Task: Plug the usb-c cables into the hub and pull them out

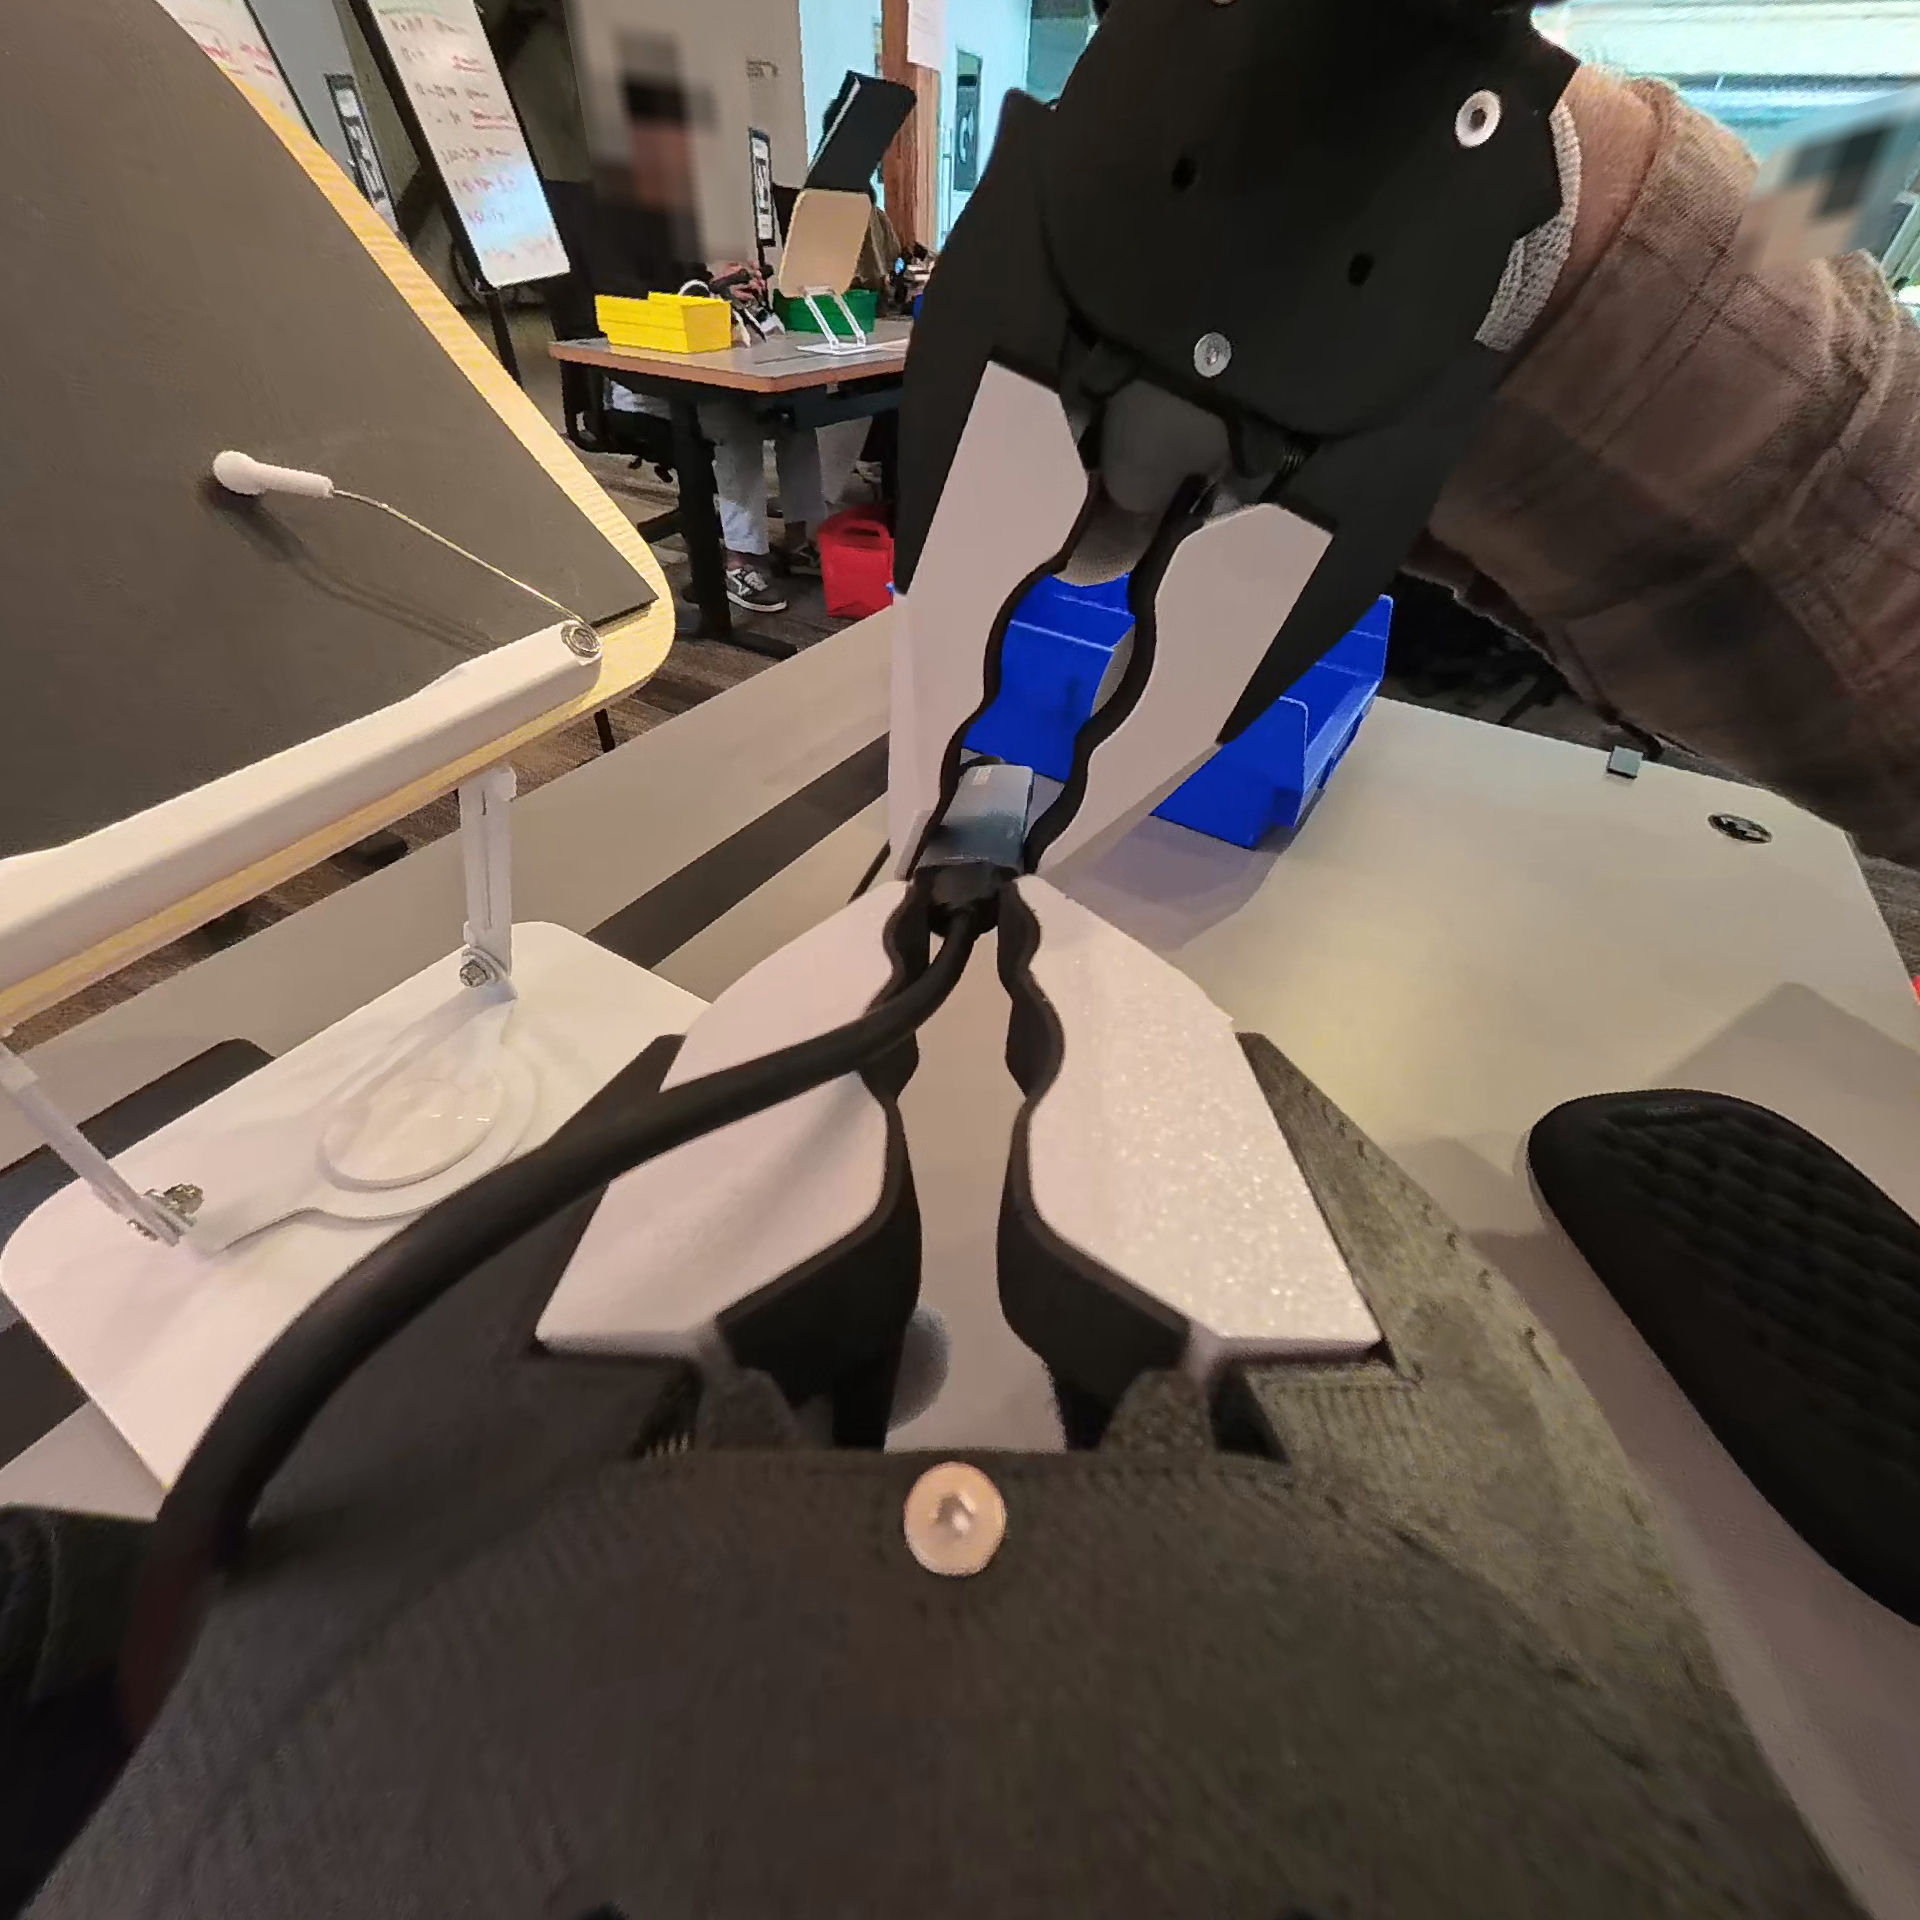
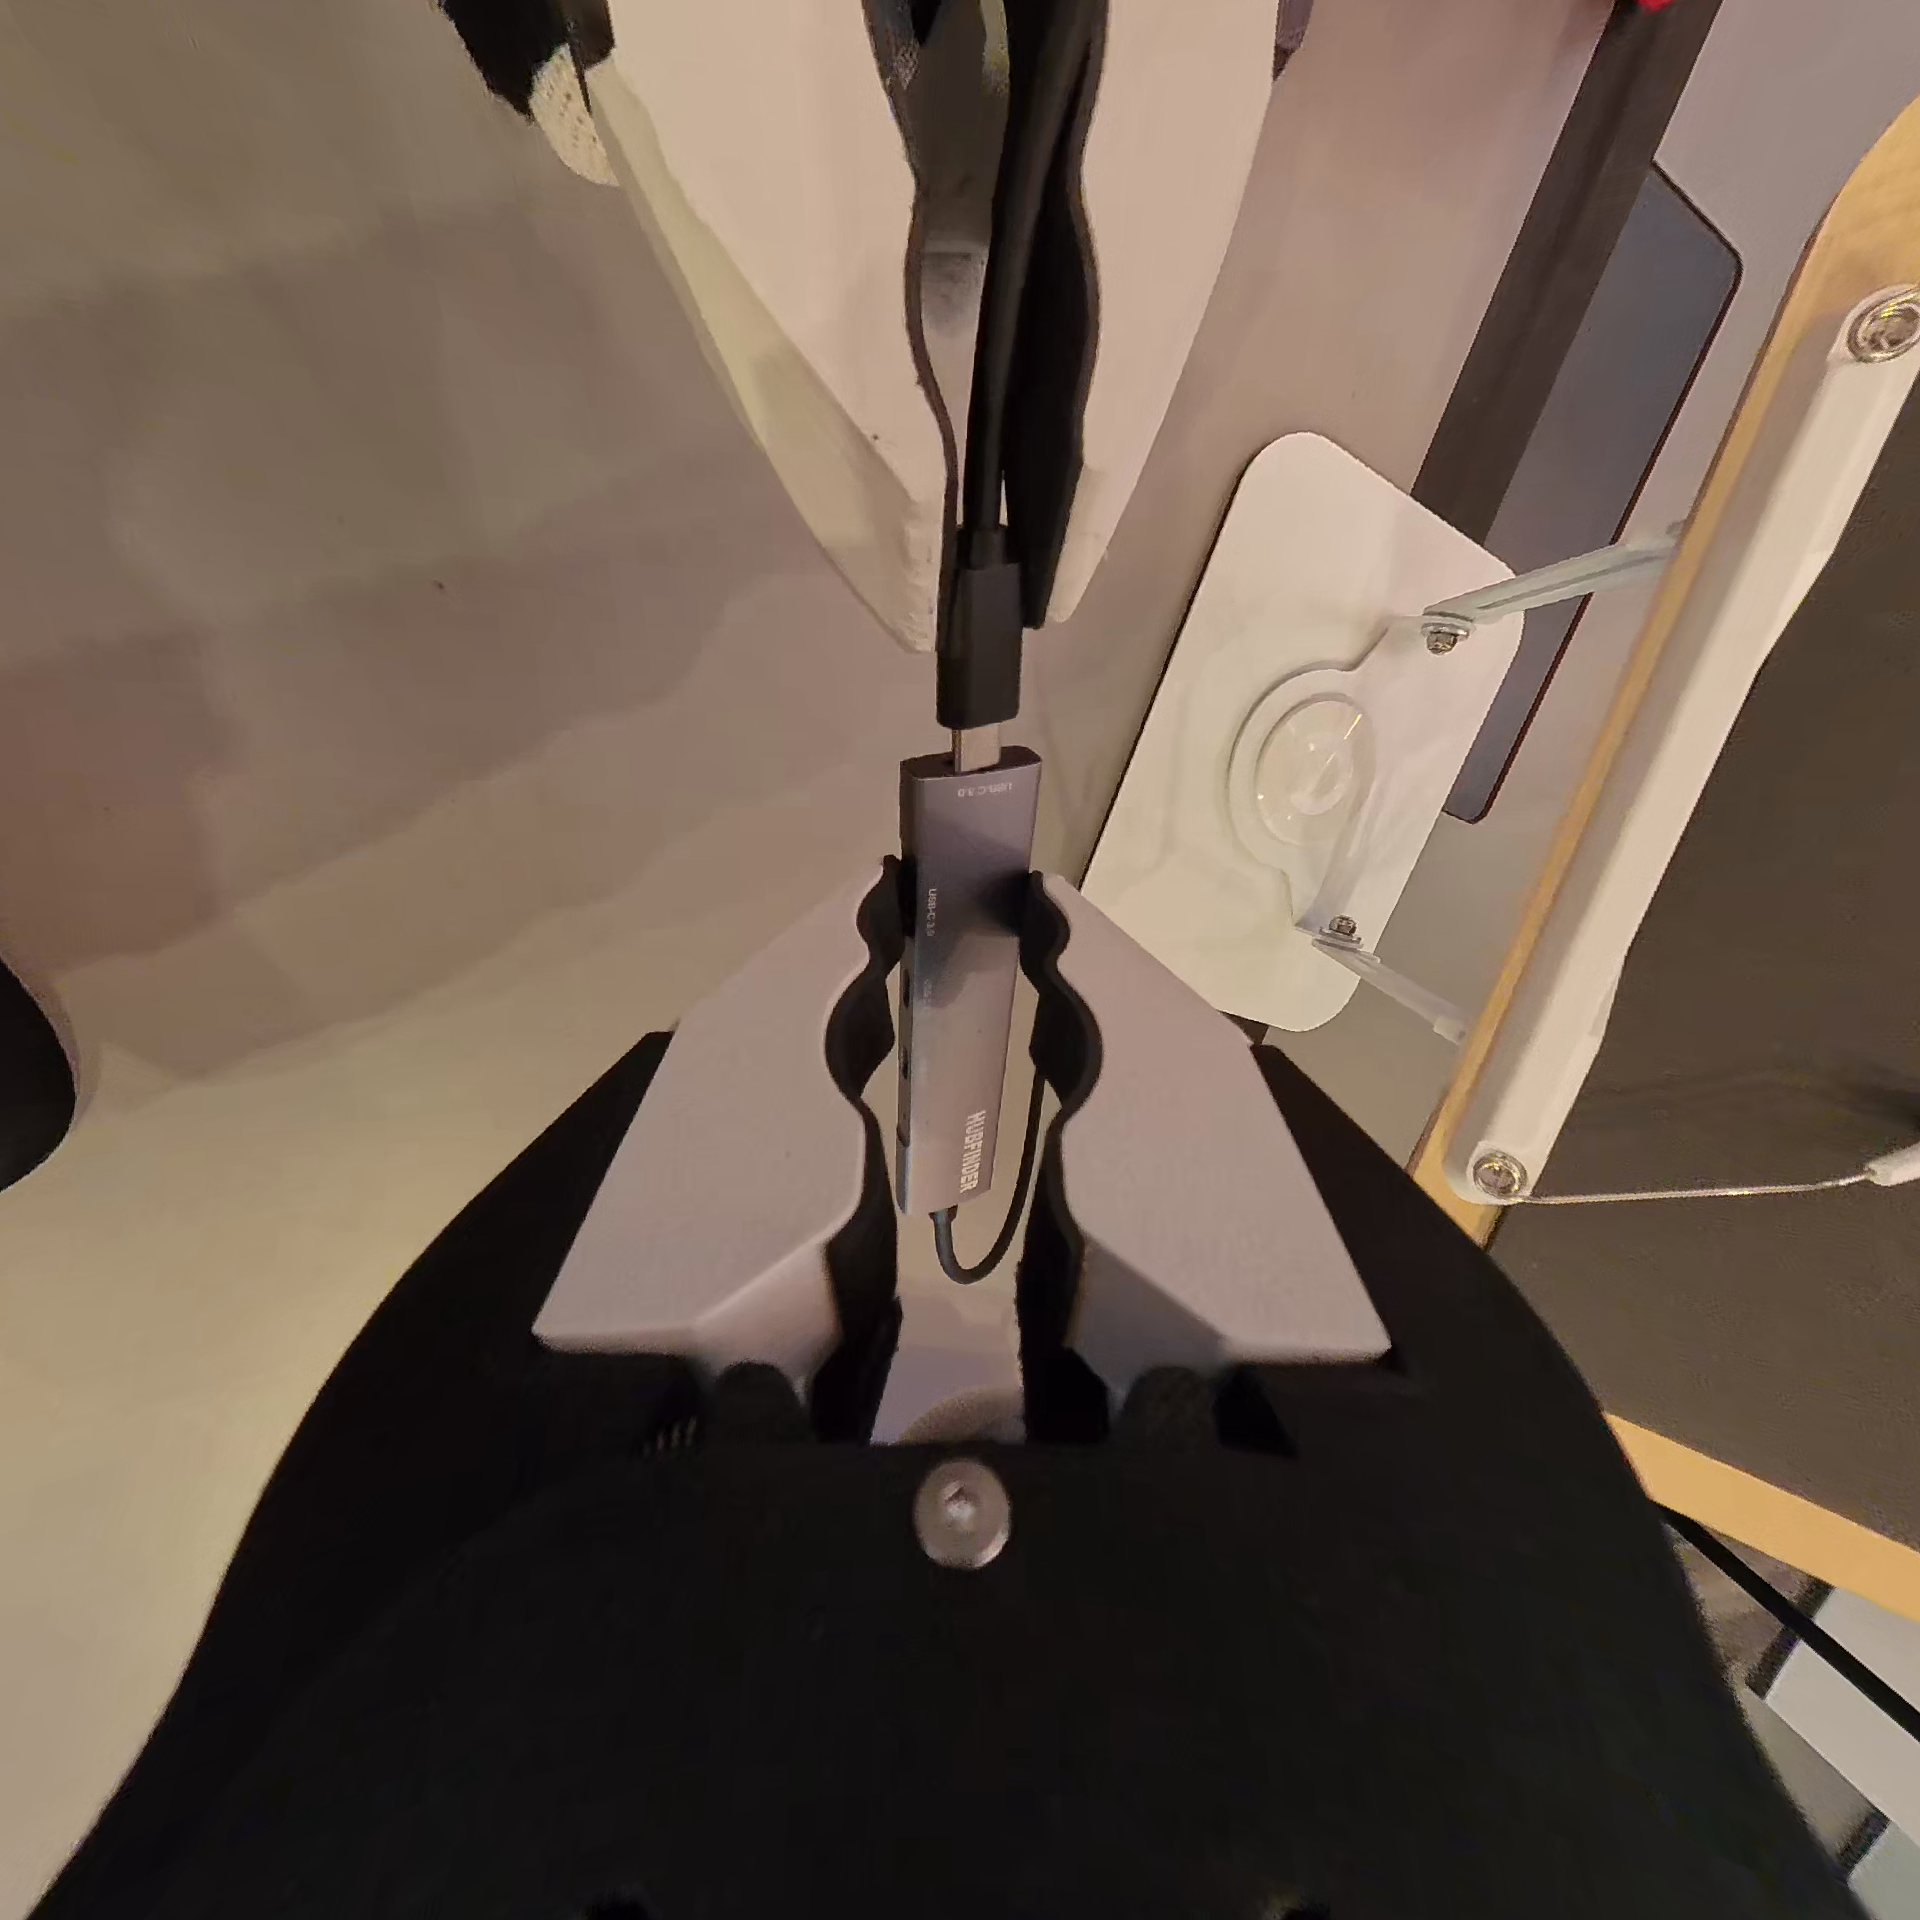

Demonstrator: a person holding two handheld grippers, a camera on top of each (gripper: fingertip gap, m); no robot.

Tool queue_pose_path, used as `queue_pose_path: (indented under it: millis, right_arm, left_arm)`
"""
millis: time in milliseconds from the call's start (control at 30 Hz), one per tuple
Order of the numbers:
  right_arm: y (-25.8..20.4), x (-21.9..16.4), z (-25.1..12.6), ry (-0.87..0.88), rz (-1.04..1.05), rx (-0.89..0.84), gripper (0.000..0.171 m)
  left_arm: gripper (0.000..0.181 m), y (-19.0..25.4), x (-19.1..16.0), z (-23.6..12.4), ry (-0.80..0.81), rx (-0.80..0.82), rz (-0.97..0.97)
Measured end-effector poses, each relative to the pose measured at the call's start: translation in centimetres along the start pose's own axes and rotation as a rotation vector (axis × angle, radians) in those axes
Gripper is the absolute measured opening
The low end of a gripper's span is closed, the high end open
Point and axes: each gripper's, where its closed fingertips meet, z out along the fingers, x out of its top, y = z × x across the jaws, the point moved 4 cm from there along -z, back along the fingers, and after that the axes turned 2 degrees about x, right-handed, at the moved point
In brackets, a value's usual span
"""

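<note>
- One cable (image 2: 977,644) is meeting the hub (image 2: 961,935) right now, its black plug lined up nose-first with the port on the hub's end face, both held up above the worktop (image 1: 1455,935).
- In the right wrist view a short strip of the plug's metal tip is showing between the black plug body and the hub, so I'm judging it as partly seated, not fully home.
- Whether it is going in or coming out, these pictures aren't telling me.
- The right hand-held gripper (image 2: 961,894) is clamping the slim grey hub across its long sides, fingers narrowed onto it, with the hub's own thin lead curling out at the rear end.
- The left hand-held gripper (image 1: 961,904) is pinching the cable just behind the plug, fingertips drawn in tight, and the thick black cord is looping away to the left over its finger.
- The two grippers are facing each other tip to tip, nearly touching.
- Side ports on the hub are looking empty, so by my reading most of the job is waiting: finishing this plug, pulling it out, then any other cables.
- No second cable is showing in either view, so I can't say how many remain.
- A blue bin (image 1: 1278,748) is sitting behind on the worktop, and a tilted stand (image 1: 312,582) is standing to the left.
</note>
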Motion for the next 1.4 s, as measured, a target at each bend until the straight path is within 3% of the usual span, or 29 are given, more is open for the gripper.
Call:
queue_pose_path:
  millis: [933, 1400]
  right_arm:
    - [-0.61, 0.38, -0.49, 0.03, -0.006, 0.104, 0.019]
    - [-0.59, 0.64, -0.74, 0.019, -0.021, 0.069, 0.019]
  left_arm:
    - [0.013, 0.81, 0.19, -0.46, -0.027, -0.029, 0.172]
    - [0.013, 0.73, 0.23, -0.25, -0.002, -0.041, 0.103]
